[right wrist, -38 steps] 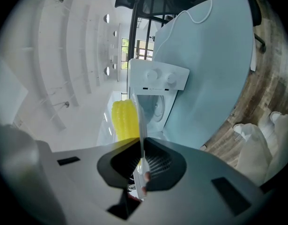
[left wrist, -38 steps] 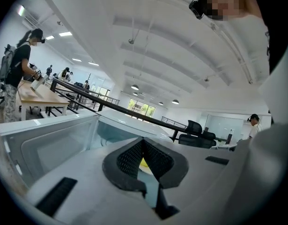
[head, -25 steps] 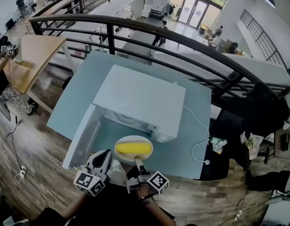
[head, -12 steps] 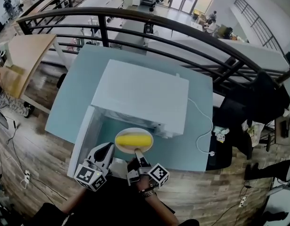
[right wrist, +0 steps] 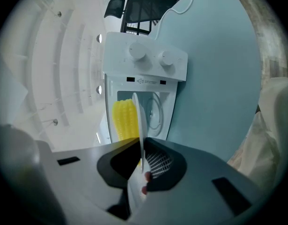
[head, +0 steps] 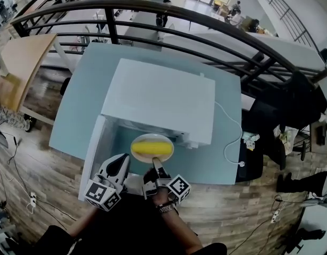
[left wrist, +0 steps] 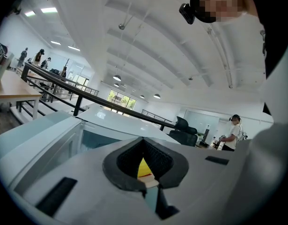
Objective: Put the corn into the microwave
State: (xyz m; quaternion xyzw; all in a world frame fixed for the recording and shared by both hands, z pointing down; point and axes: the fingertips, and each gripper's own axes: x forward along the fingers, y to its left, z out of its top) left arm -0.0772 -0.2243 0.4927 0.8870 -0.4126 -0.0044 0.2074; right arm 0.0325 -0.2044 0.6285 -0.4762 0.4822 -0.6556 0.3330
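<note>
A yellow corn cob [head: 151,147] lies on a white plate [head: 166,154]. My right gripper [head: 156,169] is shut on the plate's near rim and holds it just in front of the white microwave [head: 159,95], whose door [head: 96,154] hangs open to the left. In the right gripper view the plate [right wrist: 139,125] shows edge-on between the jaws, the corn [right wrist: 123,118] sits beside it, and the microwave's cavity [right wrist: 155,109] lies right behind. My left gripper [head: 120,165] hovers left of the plate by the door, shut and holding nothing; the corn [left wrist: 144,168] peeks past its jaws.
The microwave stands on a pale blue table [head: 206,169]. A white cable [head: 231,142] runs from it across the table's right side to a plug [head: 241,163]. A black railing [head: 206,28] runs behind the table, and a dark chair [head: 269,126] stands at the right.
The plate with the corn has moved a little forward toward the microwave's opening, still in my right gripper. The left gripper has stayed beside it.
</note>
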